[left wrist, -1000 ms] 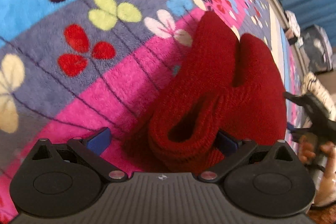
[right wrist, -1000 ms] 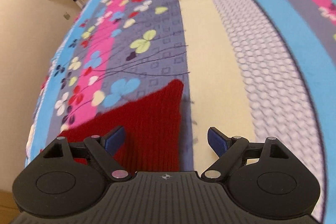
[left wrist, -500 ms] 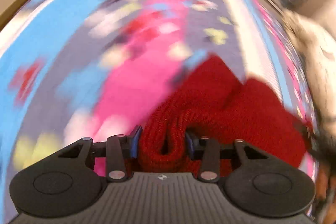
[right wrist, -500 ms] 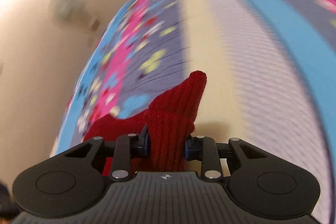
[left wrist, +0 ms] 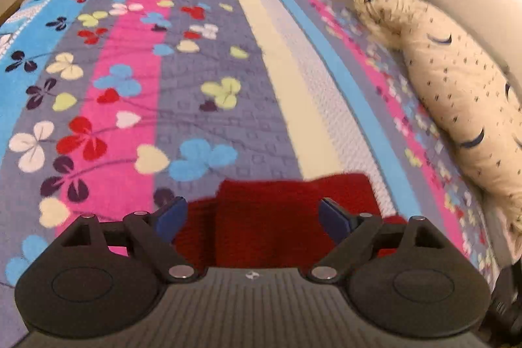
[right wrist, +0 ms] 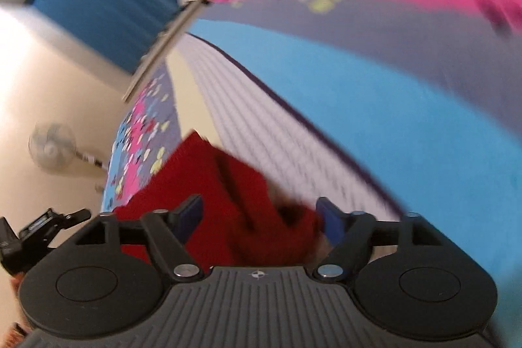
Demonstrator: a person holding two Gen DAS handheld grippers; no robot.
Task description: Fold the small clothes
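A red knitted garment (left wrist: 277,217) lies folded on the striped, flower-patterned bedspread (left wrist: 202,61), and everything here is placed against it. In the left wrist view the left gripper (left wrist: 253,216) hangs over the garment's near part with its jaws spread wide and opening; the knit shows between the two blue pads (left wrist: 169,219), but neither pad presses on it, so nothing is held. The garment's far edge lies across the grey flowered band and the cream stripe of the bedspread, with one layer lying over another and a straight fold edge running toward the camera on the left side. Beyond the garment and to its right, well apart from it, a cream pillow (left wrist: 456,87) with small dark marks rests along the bedspread's right side. In the right wrist view, which is blurred, the right gripper (right wrist: 262,217) also stands over the garment (right wrist: 208,185), its jaws wide and opening; the red knit sits in the gap, and its bunched edge comes close to the right pad, though the blur hides whether they touch. Left of the garment in that view stands a pedestal fan (right wrist: 52,149) by the wall, and part of the other gripper shows at the lower left edge.
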